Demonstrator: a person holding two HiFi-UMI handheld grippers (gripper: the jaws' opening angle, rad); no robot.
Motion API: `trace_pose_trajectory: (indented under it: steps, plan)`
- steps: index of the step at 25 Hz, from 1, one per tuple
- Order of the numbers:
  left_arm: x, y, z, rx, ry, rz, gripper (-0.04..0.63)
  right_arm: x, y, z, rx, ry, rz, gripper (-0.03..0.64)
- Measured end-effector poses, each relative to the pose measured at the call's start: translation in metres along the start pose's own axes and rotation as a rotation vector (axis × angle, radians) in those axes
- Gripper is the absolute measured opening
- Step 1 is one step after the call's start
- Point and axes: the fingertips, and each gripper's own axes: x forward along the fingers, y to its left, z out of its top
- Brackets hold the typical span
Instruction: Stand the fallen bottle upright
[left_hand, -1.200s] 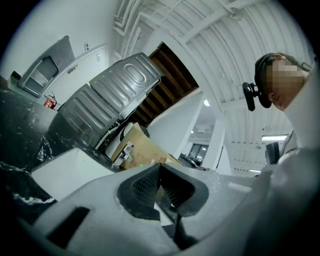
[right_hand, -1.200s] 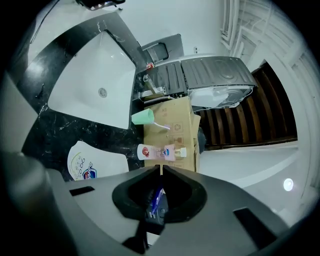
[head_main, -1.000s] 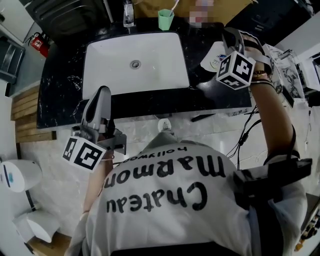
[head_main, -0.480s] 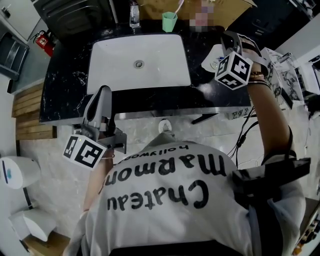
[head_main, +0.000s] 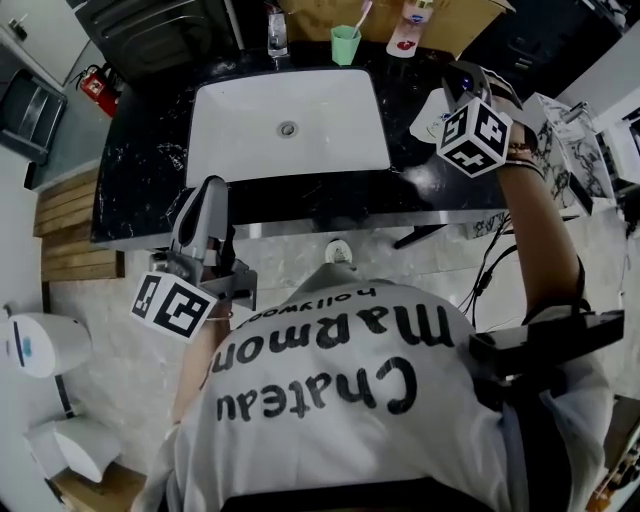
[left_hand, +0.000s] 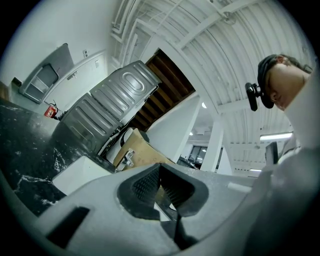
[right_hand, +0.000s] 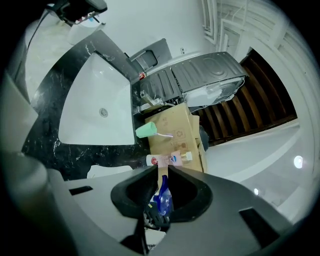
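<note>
White T-shirt (head_main: 320, 440), bold black lettering, black cables (head_main: 490, 265)

counter (head_main: 140, 170): black veined stone, glossy | sink (head_main: 330, 120): white, smooth | cup (head_main: 345, 45): green plastic | box (right_hand: 175, 125): brown cardboard, matt

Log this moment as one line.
bottle: lying down at back of counter, untouched | left gripper: shut, empty, near front edge | right gripper: shut, at right end
</note>
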Motion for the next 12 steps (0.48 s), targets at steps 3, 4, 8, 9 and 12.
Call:
trace_pose_trajectory:
  steps: [3, 4, 8, 9, 12]
  plan:
    - [-0.006, 0.003, 0.006, 0.002, -0.004, 0.014, 0.014, -0.002, 0.001, 0.002, 0.048, -0.025, 0.012, 0.026]
    - [-0.008, 0.003, 0.008, 0.007, -0.003, 0.019, 0.014, -0.003, 0.000, 0.003, 0.073, -0.036, 0.019, 0.026]
    - [-0.015, 0.006, 0.014, 0.021, 0.002, 0.044, 0.014, -0.005, -0.003, 0.009, 0.174, -0.075, 0.044, 0.026]
    - [-0.017, 0.007, 0.015, 0.022, 0.007, 0.050, 0.014, -0.006, -0.004, 0.009, 0.191, -0.080, 0.049, 0.026]
    - [-0.020, 0.009, 0.015, 0.025, 0.027, 0.069, 0.014, -0.009, -0.004, 0.012, 0.255, -0.102, 0.067, 0.026]
